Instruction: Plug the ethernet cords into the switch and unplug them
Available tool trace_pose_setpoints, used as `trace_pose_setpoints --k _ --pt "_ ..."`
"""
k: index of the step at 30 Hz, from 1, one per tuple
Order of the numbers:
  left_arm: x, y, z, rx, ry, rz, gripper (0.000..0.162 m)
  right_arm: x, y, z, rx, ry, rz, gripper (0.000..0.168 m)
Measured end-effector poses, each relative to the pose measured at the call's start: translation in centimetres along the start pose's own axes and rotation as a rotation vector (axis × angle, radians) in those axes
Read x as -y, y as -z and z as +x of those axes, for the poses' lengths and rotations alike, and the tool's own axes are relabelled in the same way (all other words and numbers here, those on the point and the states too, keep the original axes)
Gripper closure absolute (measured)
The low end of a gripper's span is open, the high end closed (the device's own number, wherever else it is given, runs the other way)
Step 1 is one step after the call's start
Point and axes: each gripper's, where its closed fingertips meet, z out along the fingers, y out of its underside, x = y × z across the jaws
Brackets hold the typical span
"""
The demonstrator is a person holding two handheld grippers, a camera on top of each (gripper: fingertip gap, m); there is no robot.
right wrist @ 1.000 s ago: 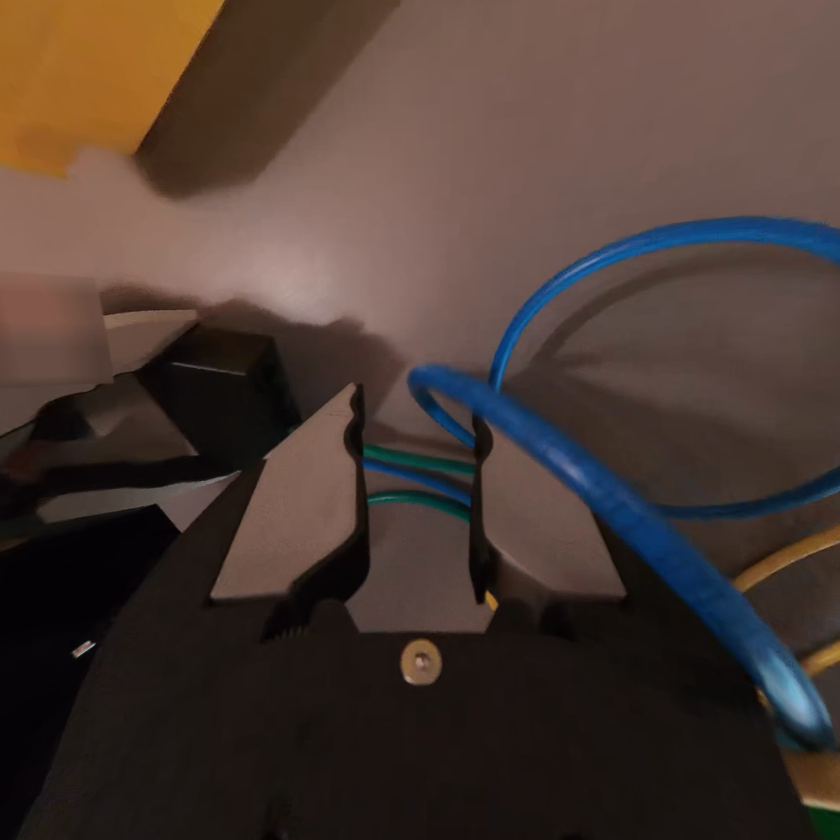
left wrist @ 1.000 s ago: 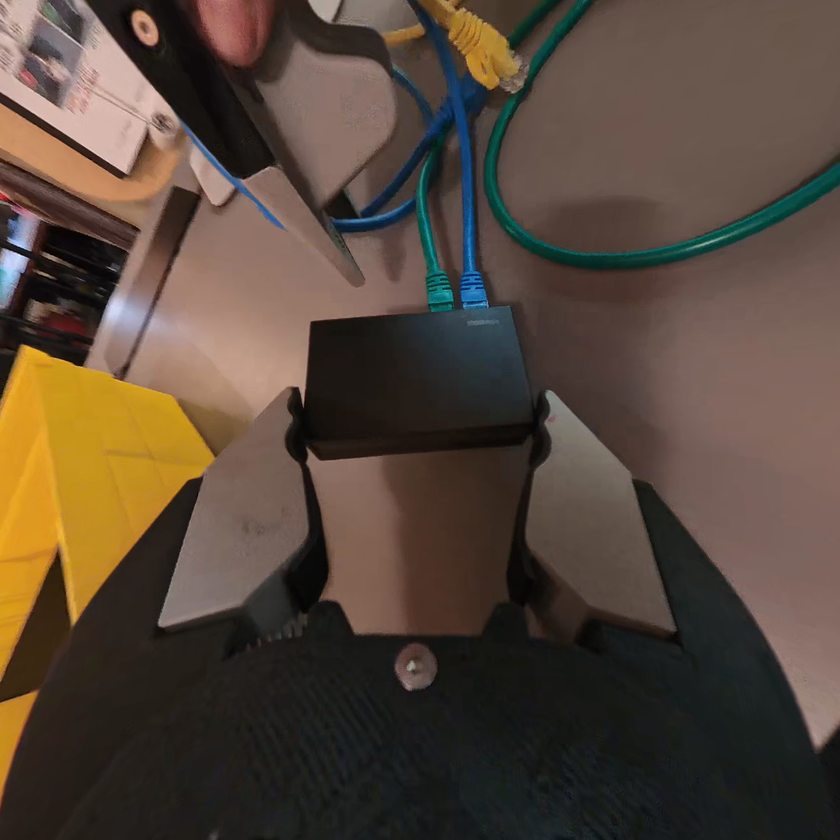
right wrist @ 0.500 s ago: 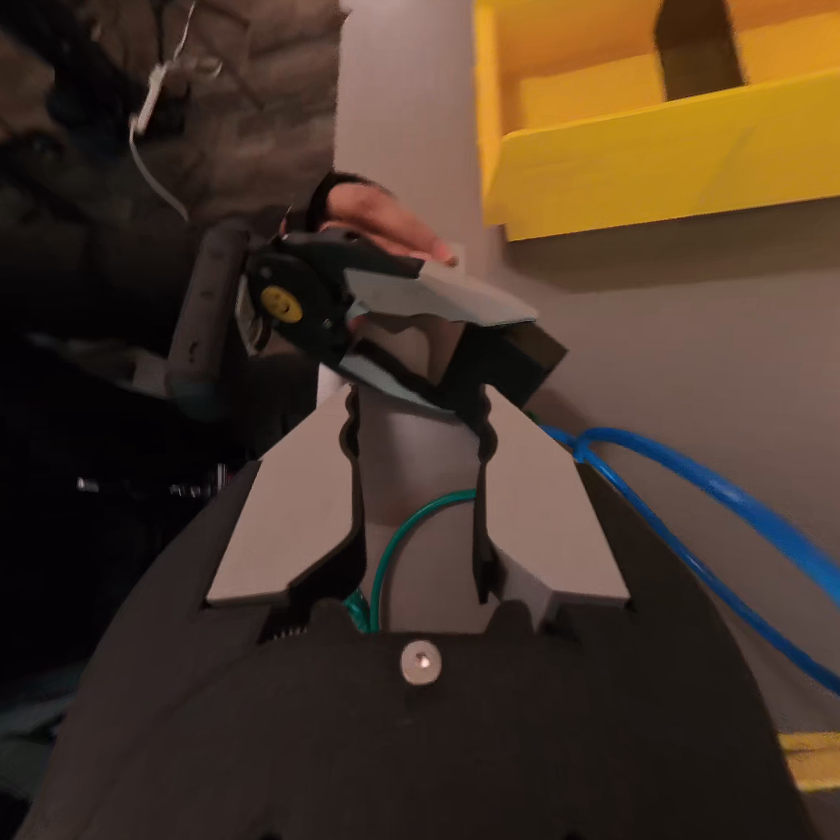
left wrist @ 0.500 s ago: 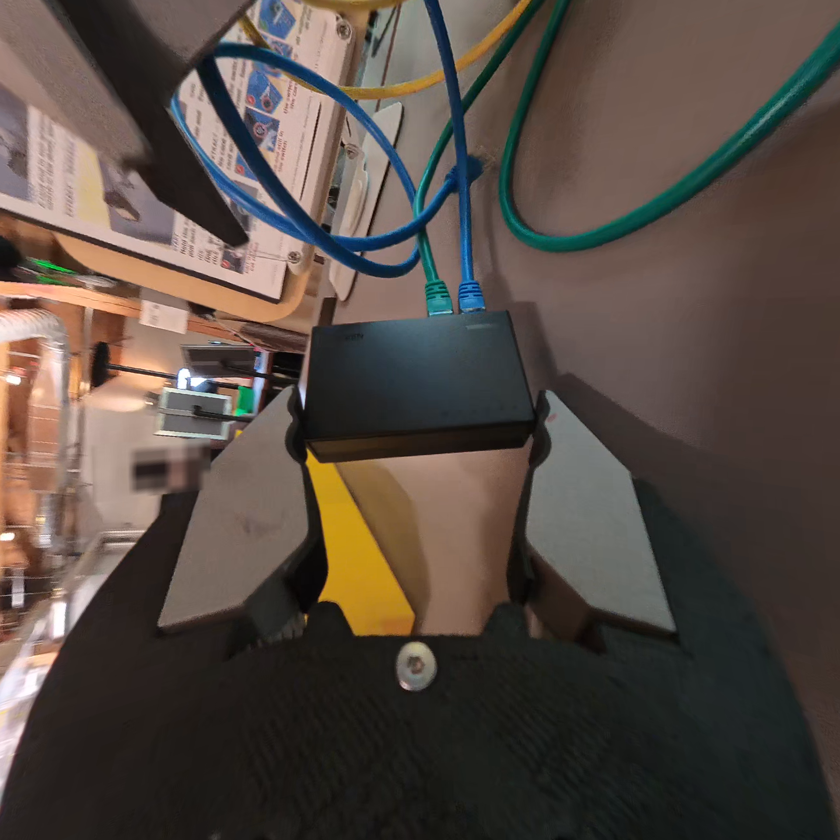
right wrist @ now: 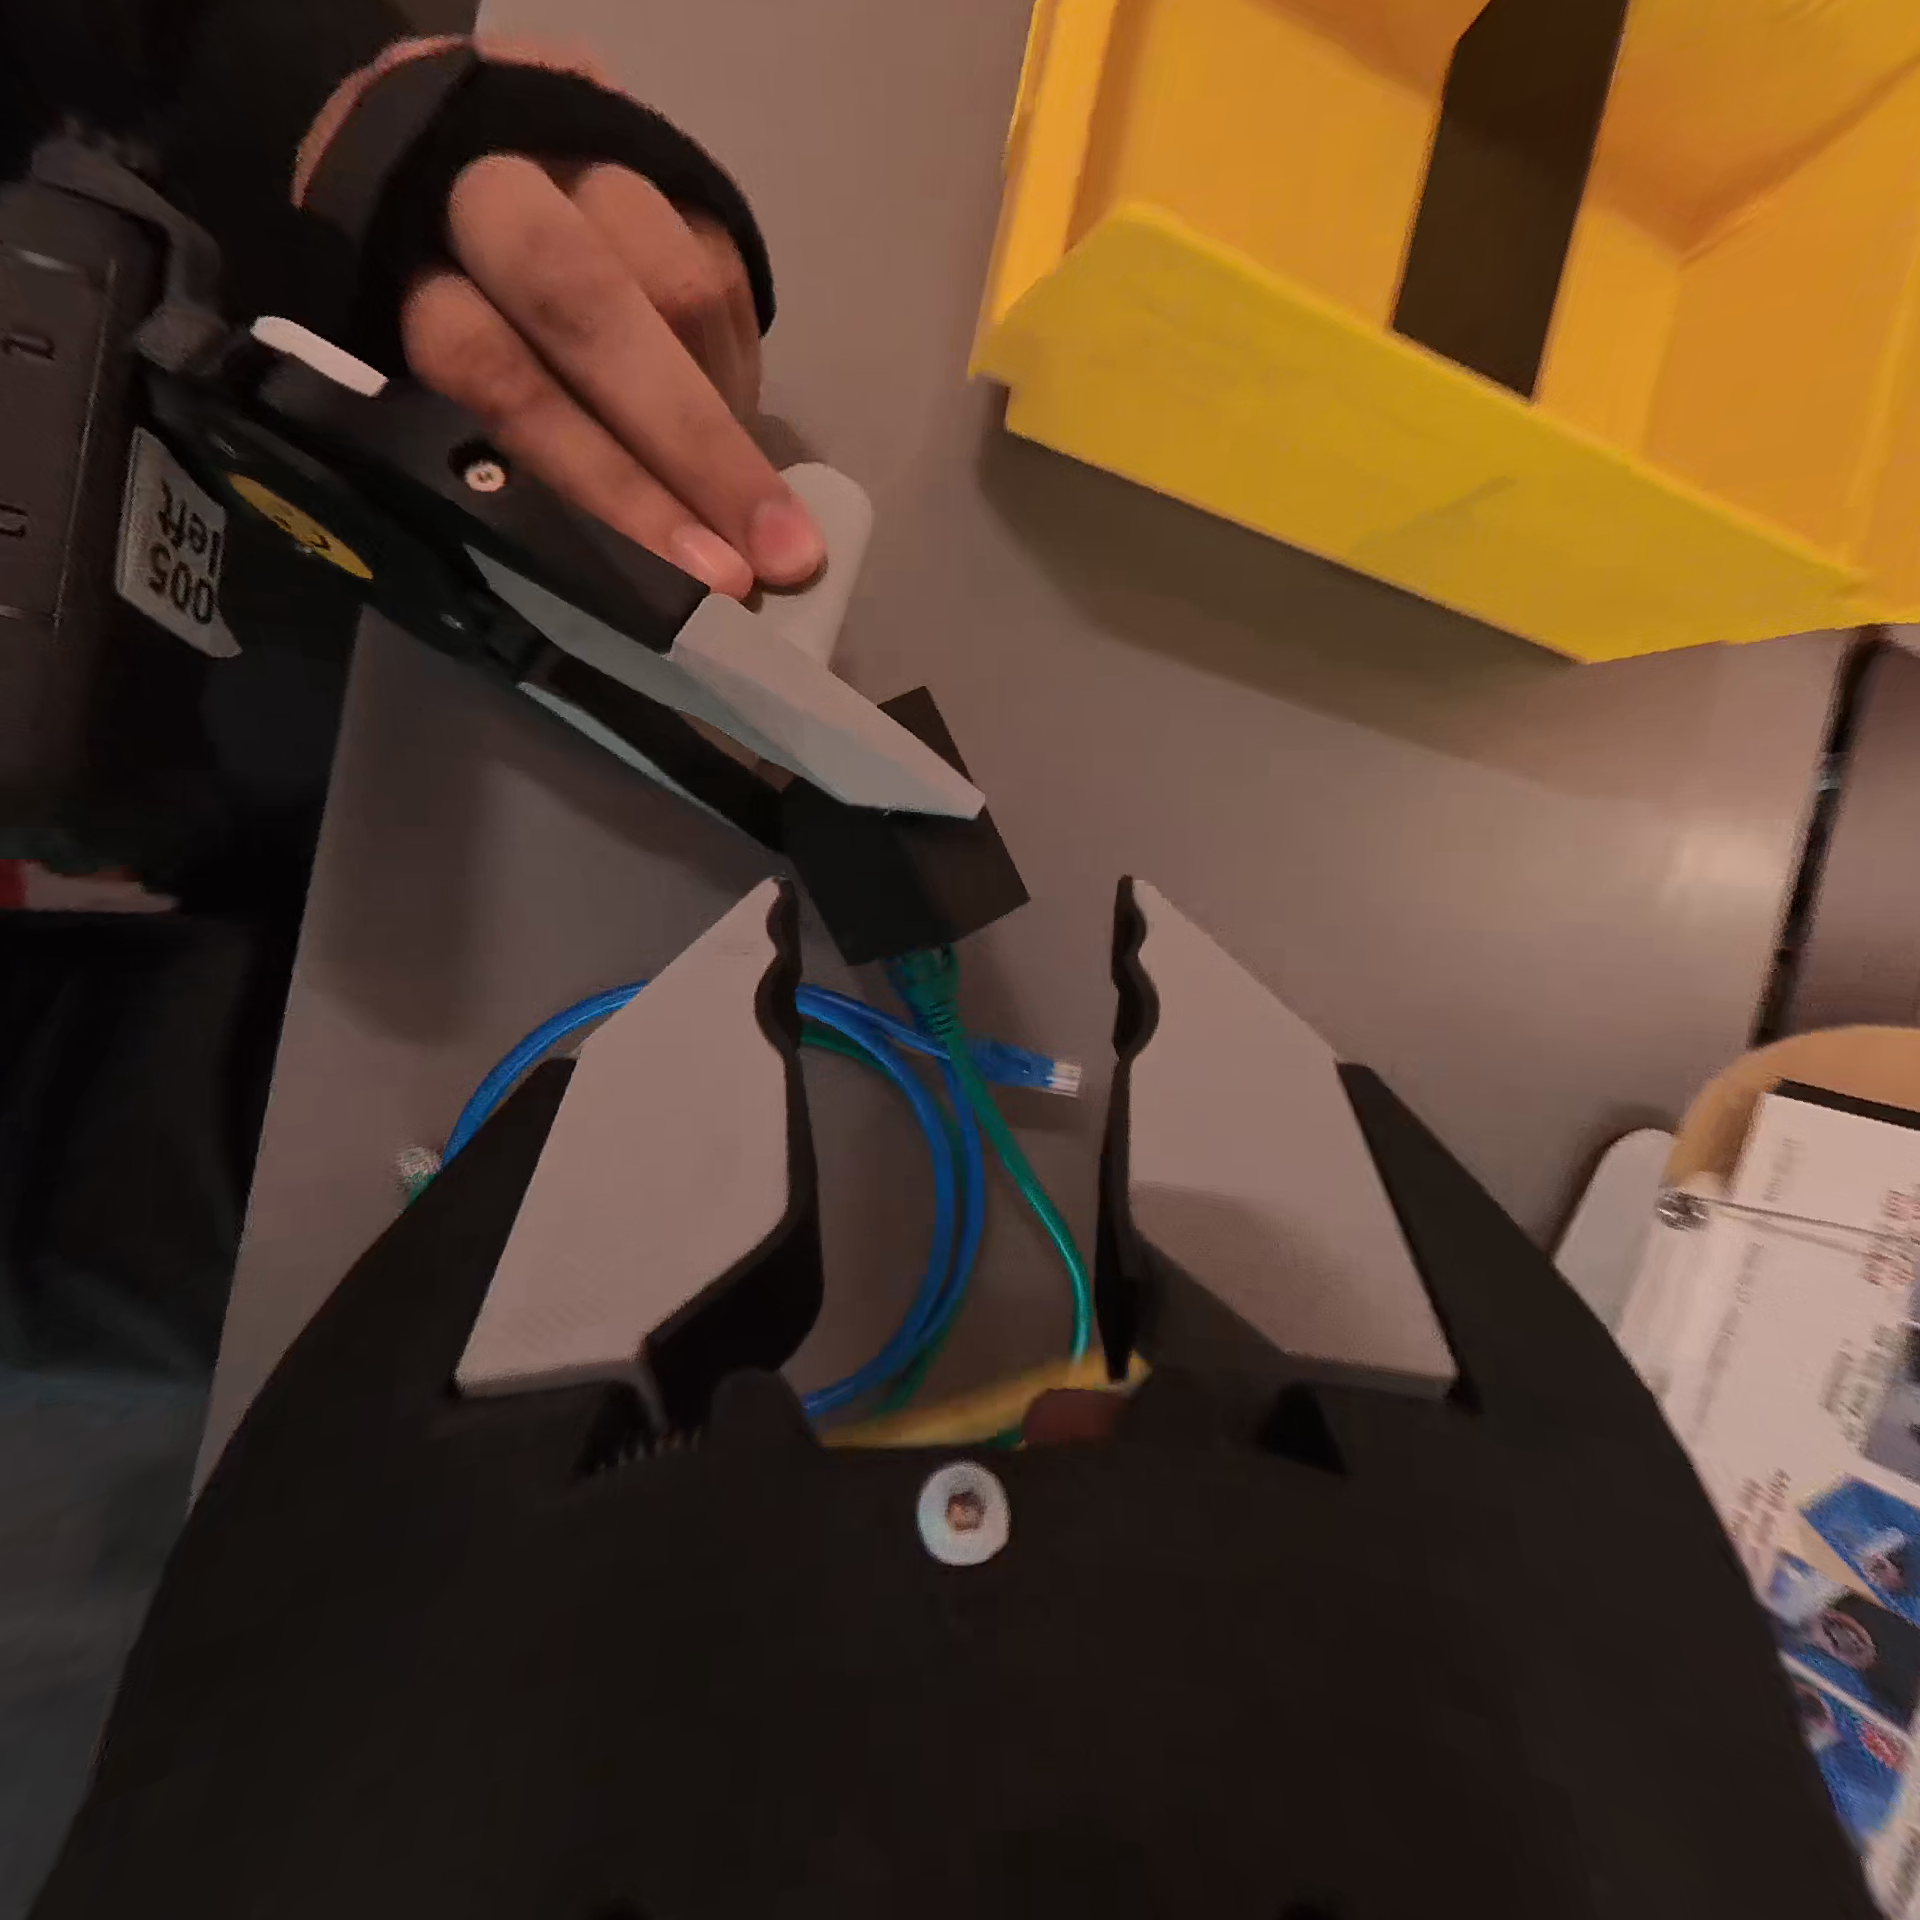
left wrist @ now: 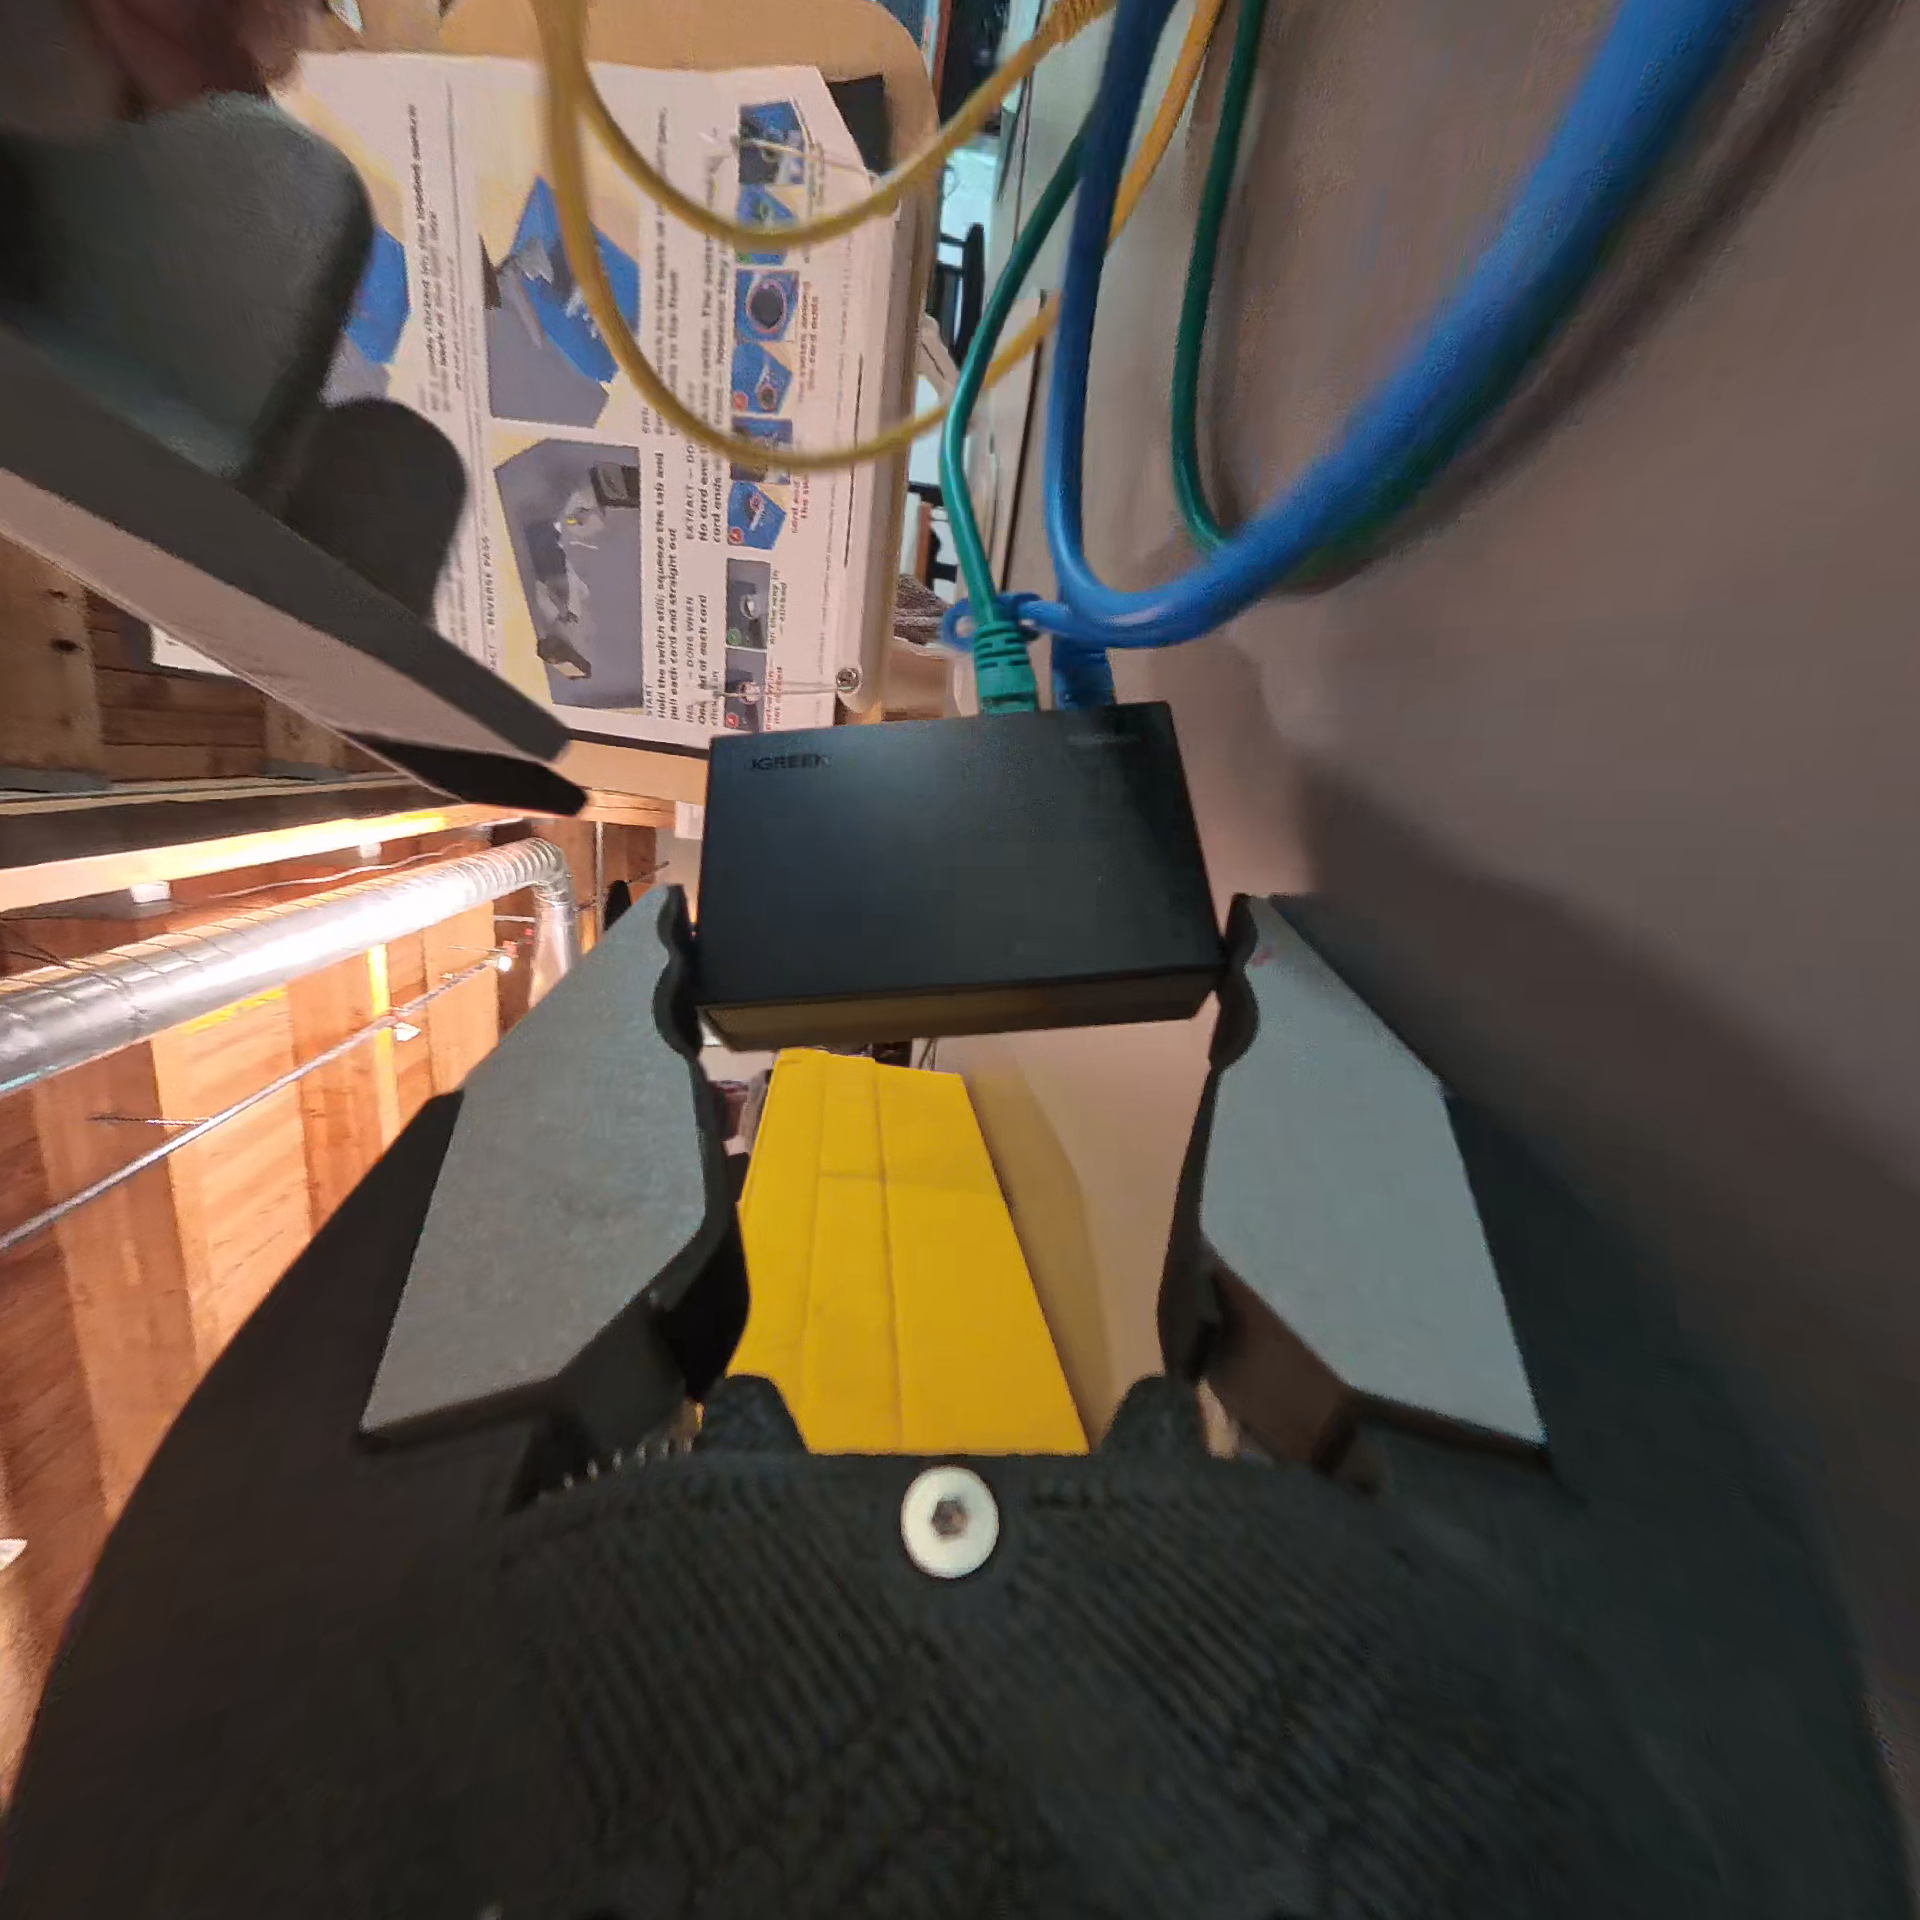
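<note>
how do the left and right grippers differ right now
The left gripper is shut on the black switch, lifted off the grey table; the right gripper is open and holds nothing, with cords below its gap. Both have grey fingers on black bodies.

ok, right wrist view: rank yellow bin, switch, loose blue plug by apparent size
1. yellow bin, cut off by the frame edge
2. switch, partly hidden by the left gripper shut on it
3. loose blue plug
The order looks clear.
</note>
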Motion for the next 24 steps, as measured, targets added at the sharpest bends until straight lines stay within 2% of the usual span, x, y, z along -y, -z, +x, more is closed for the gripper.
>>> trace_pose_setpoints --k 4,5,6,12,14,16,19,20,22,24 --pt "0.1 0.1 0.0 0.015 -0.021 0.003 0.063 -1.9 -3.1 0.3 0.075 -0.019 -0.119 0.116" --pt "0.0 0.1 -0.1 0.017 -0.021 0.003 0.063 -2.2 -3.8 -0.1 0.120 -0.040 -0.121 0.129" --pt "0.0 0.1 -0.1 0.017 -0.016 0.005 0.063 -2.2 -4.2 -0.6 0.169 -0.064 -0.110 0.135" --pt "-1.0 0.1 -0.2 -0.030 0.147 0.014 0.063 -1.7 -4.1 -0.8 0.245 -0.163 0.050 0.139" --pt "-1.3 0.2 -0.2 -0.105 0.286 0.013 0.063 -1.6 -3.7 -0.8 0.244 -0.192 0.114 0.139" --pt "-1.0 0.7 -0.5 -0.226 0.484 0.046 0.076 -1.9 -3.3 -0.6 0.189 -0.172 0.147 0.142" --pt "0.0 1.9 -2.8 -0.360 0.823 0.137 0.085 -2.5 -2.9 -0.1 0.091 -0.143 0.173 0.143" --pt "0.1 2.1 -3.4 -0.404 0.935 0.151 0.086 -2.4 -2.6 -0.3 0.082 -0.137 0.197 0.144" --pt "0.6 2.2 -4.3 -0.491 1.130 0.187 0.074 -1.6 -1.9 -1.1 0.082 -0.107 0.243 0.144" --pt "1.3 2.3 -4.5 -0.547 1.231 0.247 0.080 -0.5 -1.3 -2.1 0.077 -0.061 0.284 0.144"
